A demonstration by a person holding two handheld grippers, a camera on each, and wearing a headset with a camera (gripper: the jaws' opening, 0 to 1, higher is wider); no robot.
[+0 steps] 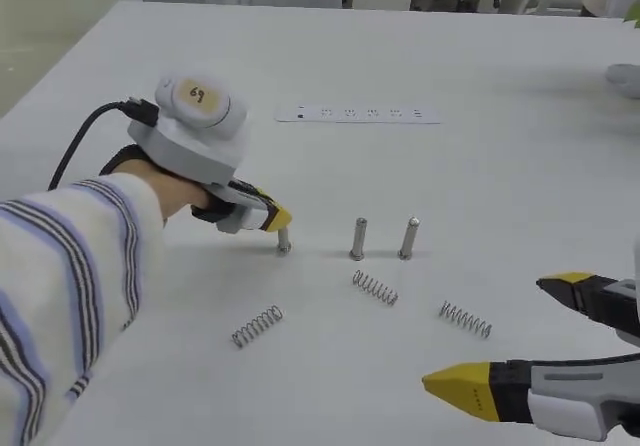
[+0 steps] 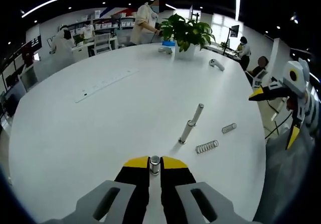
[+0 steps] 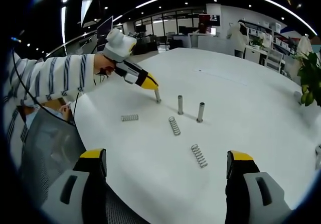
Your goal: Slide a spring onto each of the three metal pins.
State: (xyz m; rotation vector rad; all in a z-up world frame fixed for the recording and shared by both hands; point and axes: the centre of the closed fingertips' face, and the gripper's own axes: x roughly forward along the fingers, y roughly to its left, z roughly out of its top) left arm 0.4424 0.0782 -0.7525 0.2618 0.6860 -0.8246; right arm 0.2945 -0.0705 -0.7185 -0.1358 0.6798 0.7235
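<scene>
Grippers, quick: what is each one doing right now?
Left gripper: shut on the leftmost pin.
Right gripper: open, holding nothing.

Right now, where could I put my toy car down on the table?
The wide bare patch between the power strip and the three pins is free. Crowded spot: in front of the pins, among the springs, and by the left gripper clamping the left pin.

pins (image 1: pixel 358 238): three, metal, upright, in a row | springs (image 1: pixel 375 287): three, lying flat, just before the pins
</scene>
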